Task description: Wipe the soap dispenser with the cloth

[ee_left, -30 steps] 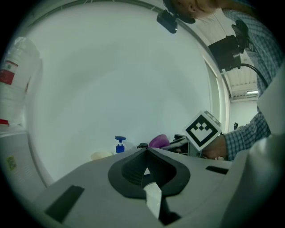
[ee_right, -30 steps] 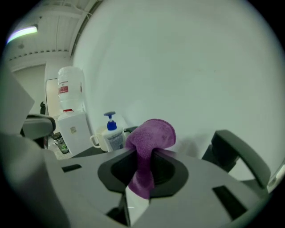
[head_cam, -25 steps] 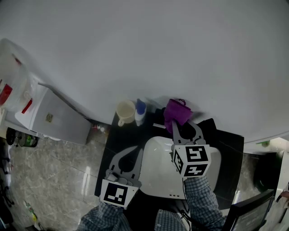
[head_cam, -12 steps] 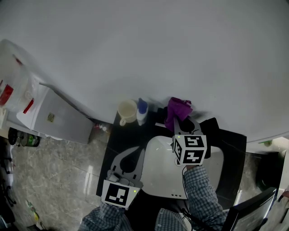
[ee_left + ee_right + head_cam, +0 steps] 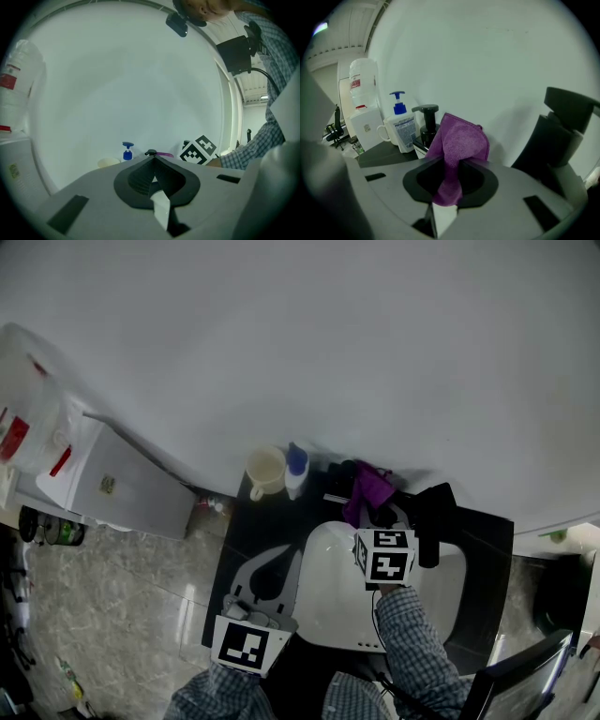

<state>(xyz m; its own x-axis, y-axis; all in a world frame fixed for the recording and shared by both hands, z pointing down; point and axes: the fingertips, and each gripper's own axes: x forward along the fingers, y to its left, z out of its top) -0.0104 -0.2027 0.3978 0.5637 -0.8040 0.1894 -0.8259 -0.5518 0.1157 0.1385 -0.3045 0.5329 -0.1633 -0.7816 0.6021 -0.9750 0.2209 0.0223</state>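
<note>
Black soap dispenser upright at the back of the dark surface, close against the white wall, pump head on top. Just to its right in the right gripper view, purple cloth, bunched up and rising out of the jaws, left edge overlapping the dispenser's body; touching it or only in front of it, cannot tell. Right gripper clamped on the lower part of the cloth, jaws closed onto the fabric, a short tail hanging below the pinch. From the head view, that gripper reaching across the back rim of the white sink basin, marker cube over the basin, checked sleeve behind it. To the dispenser's left, a white pump bottle with a blue top and a printed label, then a cream mug, handle turned leftward, all three in a row along the wall. To the right of the cloth, a black angular faucet. Left gripper low at the near left of the basin, well apart from the dispenser, jaws pressed together with nothing between them. Farther left, off the dark surface, a white water cooler carrying a large clear bottle, above a grey marbled floor.
</note>
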